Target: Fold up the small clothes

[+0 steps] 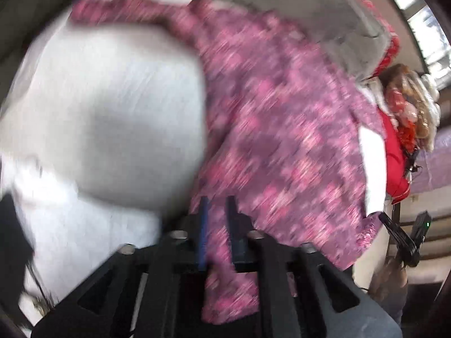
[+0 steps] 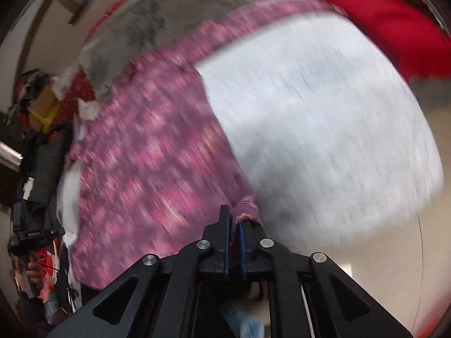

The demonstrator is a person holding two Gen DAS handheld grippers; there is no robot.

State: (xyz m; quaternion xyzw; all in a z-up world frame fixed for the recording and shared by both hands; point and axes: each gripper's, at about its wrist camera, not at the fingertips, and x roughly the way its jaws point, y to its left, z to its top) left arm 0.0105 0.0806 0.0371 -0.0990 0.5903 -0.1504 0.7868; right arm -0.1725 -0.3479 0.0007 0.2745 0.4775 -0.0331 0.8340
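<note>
A pink and purple patterned garment [image 1: 282, 129] hangs spread between my two grippers, above a white surface [image 1: 107, 107]. Both views are blurred by motion. My left gripper [image 1: 218, 211] is shut on one edge of the garment, with cloth running down between its fingers. My right gripper [image 2: 235, 219] is shut on another edge of the same garment [image 2: 146, 152], a bunched hem showing at the fingertips. The right gripper also shows at the right edge of the left wrist view [image 1: 406, 239]. The left gripper also shows at the left edge of the right wrist view [image 2: 31, 236].
A grey cloth [image 1: 296, 2] lies beyond the garment. Red fabric [image 2: 394, 31] and a pile of mixed clothes [image 1: 406, 112] lie at the far side of the white surface [image 2: 324, 129]. Dark clutter [image 2: 36, 146] stands at the left.
</note>
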